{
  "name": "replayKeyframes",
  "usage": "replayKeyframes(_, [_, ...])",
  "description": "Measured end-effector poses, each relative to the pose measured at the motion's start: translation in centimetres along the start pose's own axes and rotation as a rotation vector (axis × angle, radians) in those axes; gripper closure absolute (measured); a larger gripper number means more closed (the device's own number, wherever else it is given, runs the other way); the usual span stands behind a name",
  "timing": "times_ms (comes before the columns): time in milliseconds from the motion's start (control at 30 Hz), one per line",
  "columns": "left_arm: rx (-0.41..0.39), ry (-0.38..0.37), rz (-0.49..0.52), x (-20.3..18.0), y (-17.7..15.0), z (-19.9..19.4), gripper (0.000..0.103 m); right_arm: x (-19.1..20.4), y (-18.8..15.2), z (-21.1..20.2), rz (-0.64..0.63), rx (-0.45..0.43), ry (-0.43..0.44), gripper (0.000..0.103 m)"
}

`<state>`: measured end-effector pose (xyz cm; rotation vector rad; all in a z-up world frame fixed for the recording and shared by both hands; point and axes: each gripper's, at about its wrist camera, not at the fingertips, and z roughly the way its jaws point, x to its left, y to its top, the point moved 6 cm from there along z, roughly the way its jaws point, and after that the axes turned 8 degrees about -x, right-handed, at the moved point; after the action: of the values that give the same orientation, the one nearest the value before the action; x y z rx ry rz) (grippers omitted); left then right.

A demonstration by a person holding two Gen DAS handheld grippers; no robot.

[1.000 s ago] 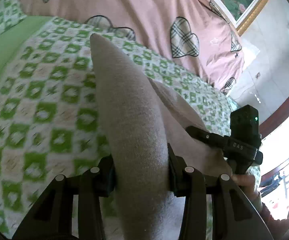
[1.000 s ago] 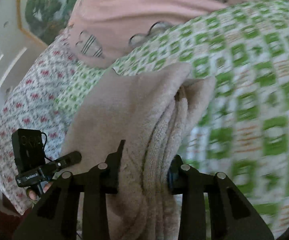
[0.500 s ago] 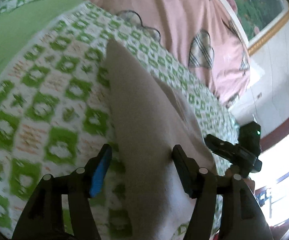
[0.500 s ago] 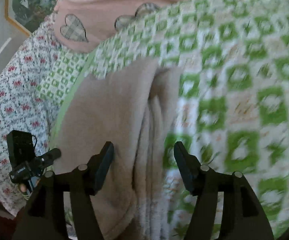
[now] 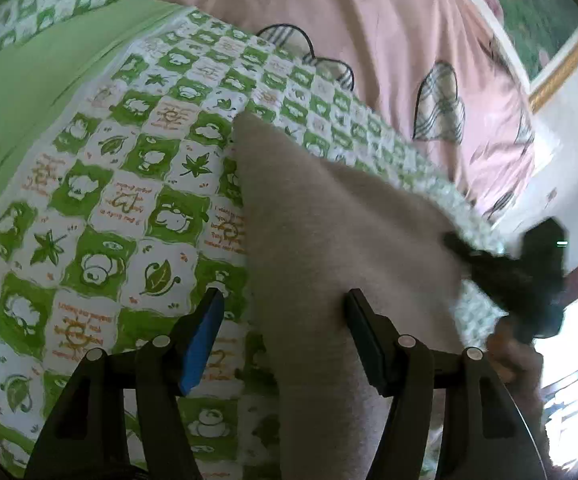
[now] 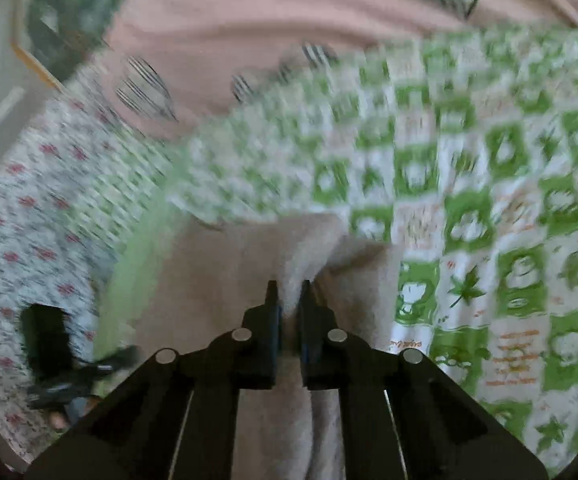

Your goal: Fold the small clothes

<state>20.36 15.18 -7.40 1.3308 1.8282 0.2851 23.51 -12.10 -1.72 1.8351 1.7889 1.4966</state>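
The beige cloth (image 5: 329, 240) lay on the green checked bedspread (image 5: 129, 200), filling the middle and lower right of the left wrist view, with one corner pointing to the upper middle of the frame. A second ago both tools were pinching this cloth and holding it up. Half a second ago both had let go. Now the left gripper (image 5: 285, 320) still had its fingers spread wide, with the blue pad (image 5: 201, 340) out on the left over the bedspread and the other finger resting at the cloth, so it was holding nothing. The right gripper (image 6: 289, 300) had changed: its fingers had come close together at the lower middle of its frame, and a ridge of the beige cloth sat pinched between them (this view was blurry, so the tool was likely moving fast). In the left wrist view the right gripper showed as a dark smear at the right edge. The pink quilt (image 5: 369, 20) with plaid hearts lay across the top of both frames. It looked like one fold was put down and the right tool had taken a new hold to start the next fold, so the job seemed partly done but not finished
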Motion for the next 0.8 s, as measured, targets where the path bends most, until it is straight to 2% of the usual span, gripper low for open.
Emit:
replayKeyframes(33, [0.010, 0.011, 0.018, -0.2, -0.1, 0.4, 0.040, -0.3, -0.2, -0.4, 0.010, -0.006, -0.010, 0.095])
replayKeyframes(133, [0.028, 0.042, 0.055, -0.6, -0.3, 1.3, 0.040, -2.5, -1.8, 0.9, 0.034, 0.063, -0.076, 0.095])
replayKeyframes(200, [0.023, 0.069, 0.086, -0.8, -0.4, 1.5, 0.039, -3.7, -2.8, 2.4, 0.079, 0.095, -0.068, 0.094])
replayKeyframes(300, [0.023, 0.068, 0.085, -0.8, -0.7, 0.7, 0.039, -3.6, -2.9, 2.8, 0.087, 0.093, -0.075, 0.091])
replayKeyframes(433, [-0.010, 0.061, 0.115, -1.1, -2.1, -2.7, 0.039, -2.4, -3.0, 0.3, 0.079, 0.084, -0.083, 0.084])
replayKeyframes(500, [-0.023, 0.044, 0.123, -1.3, -3.3, -4.6, 0.039, -1.6, -3.6, -1.7, 0.056, 0.073, -0.079, 0.070])
replayKeyframes(567, [-0.032, 0.026, 0.139, -1.6, -5.2, -6.6, 0.039, -1.0, -5.1, -4.0, 0.044, 0.066, -0.062, 0.062])
replayKeyframes(700, [-0.018, 0.020, 0.179, -2.2, -10.0, -9.3, 0.039, -0.1, -8.5, -7.5, 0.043, 0.070, -0.031, 0.061])
replayKeyframes(800, [-0.012, 0.041, 0.230, -2.9, -12.6, -9.7, 0.039, 0.3, -10.7, -9.3, 0.051, 0.075, -0.017, 0.061])
